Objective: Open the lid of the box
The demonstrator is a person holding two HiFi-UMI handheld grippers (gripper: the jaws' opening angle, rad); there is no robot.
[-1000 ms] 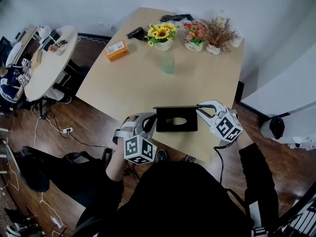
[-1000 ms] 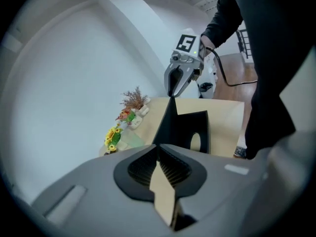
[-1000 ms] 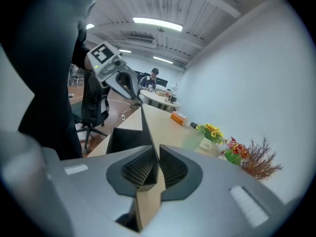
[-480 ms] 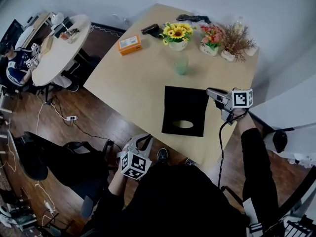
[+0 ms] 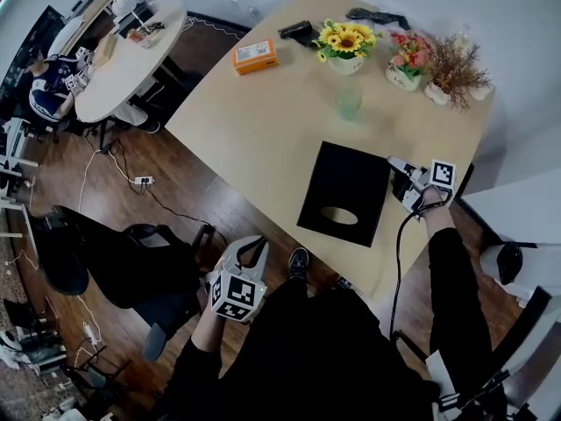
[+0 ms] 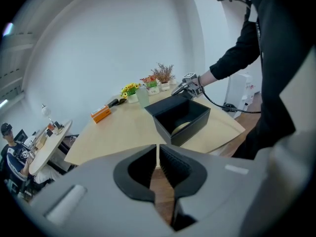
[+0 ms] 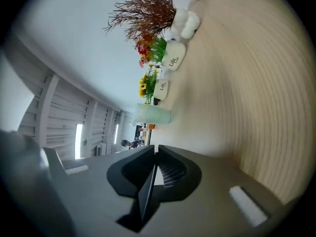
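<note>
The black box [image 5: 317,210] stands open near the table's front edge, with a pale oval thing [image 5: 339,215] inside it. Its lid [image 5: 351,167] lies swung back flat on the far side. My right gripper [image 5: 396,172] is at the lid's right edge. In the right gripper view a thin black lid edge [image 7: 146,194] sits between the closing jaws of the right gripper [image 7: 155,162]. My left gripper [image 5: 248,246] hangs below the table edge, shut and empty. In the left gripper view, past the left gripper [image 6: 158,154], I see the open box [image 6: 190,120].
A green cup [image 5: 349,102] stands just beyond the lid. Behind it are a sunflower pot [image 5: 344,46], a pink flower pot [image 5: 405,60] and a dried plant [image 5: 454,68]. An orange box [image 5: 254,56] lies at the far left. A round table [image 5: 123,51] stands beyond.
The lid has swung from upright to lying back flat, and my right gripper went with it to the far right. My left gripper has left the box and dropped below the table edge.
</note>
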